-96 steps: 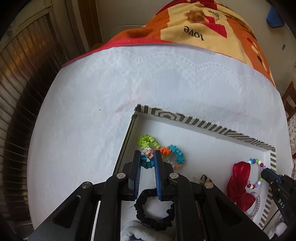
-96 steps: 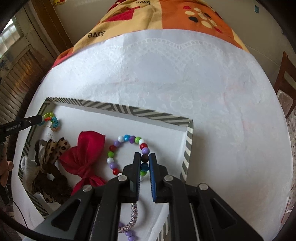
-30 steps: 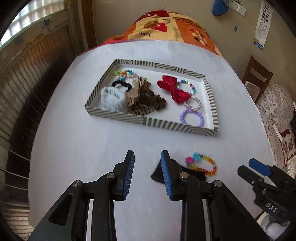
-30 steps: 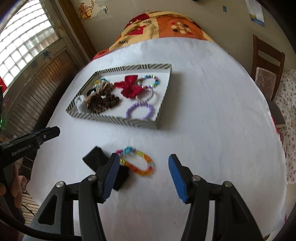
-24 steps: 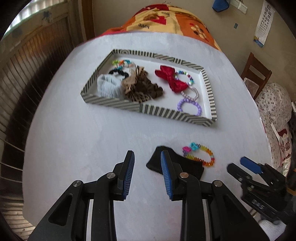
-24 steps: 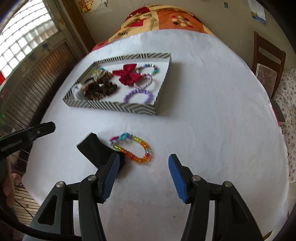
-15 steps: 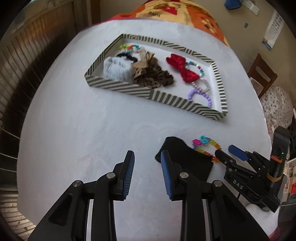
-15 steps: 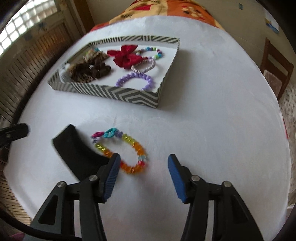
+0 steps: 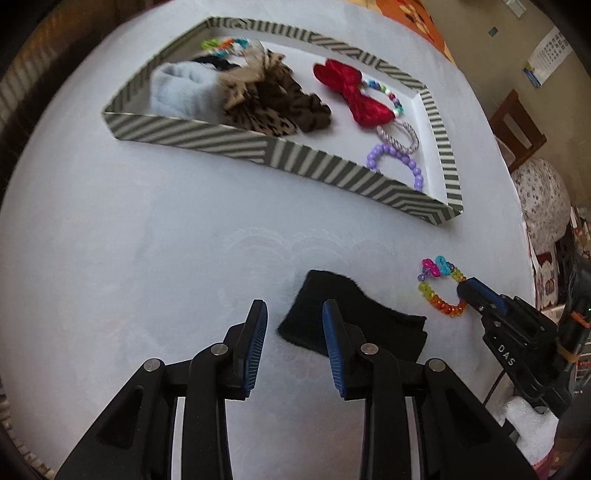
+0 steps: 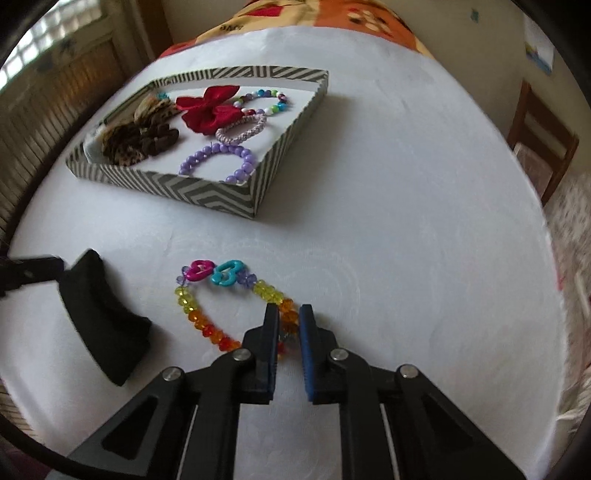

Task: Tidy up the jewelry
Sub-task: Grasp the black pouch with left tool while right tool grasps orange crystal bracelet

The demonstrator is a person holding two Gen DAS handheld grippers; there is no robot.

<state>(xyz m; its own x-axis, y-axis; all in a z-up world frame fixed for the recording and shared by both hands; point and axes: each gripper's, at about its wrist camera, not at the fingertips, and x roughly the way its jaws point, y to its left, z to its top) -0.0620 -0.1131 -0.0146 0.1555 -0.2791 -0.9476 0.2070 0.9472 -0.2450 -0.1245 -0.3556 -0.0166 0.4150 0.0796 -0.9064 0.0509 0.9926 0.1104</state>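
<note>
A rainbow bead bracelet with a pink and a blue charm lies on the white tablecloth; it also shows in the left wrist view. My right gripper is closed on the bracelet's orange beads at its near right side. A folded black cloth lies to the left of the bracelet. My left gripper is open, low over the cloth's left end, with its right finger over the cloth. The striped tray holds scrunchies, a red bow and several bracelets.
The tray stands beyond the bracelet and cloth. A purple bead bracelet lies in its near right corner. A wooden chair stands past the table's right edge. An orange patterned blanket lies at the far end.
Both grippers pulled back from the tray to the near side of the table and dropped low. My right gripper closed from wide open onto the rainbow bracelet. My left gripper moved closer to the black cloth.
</note>
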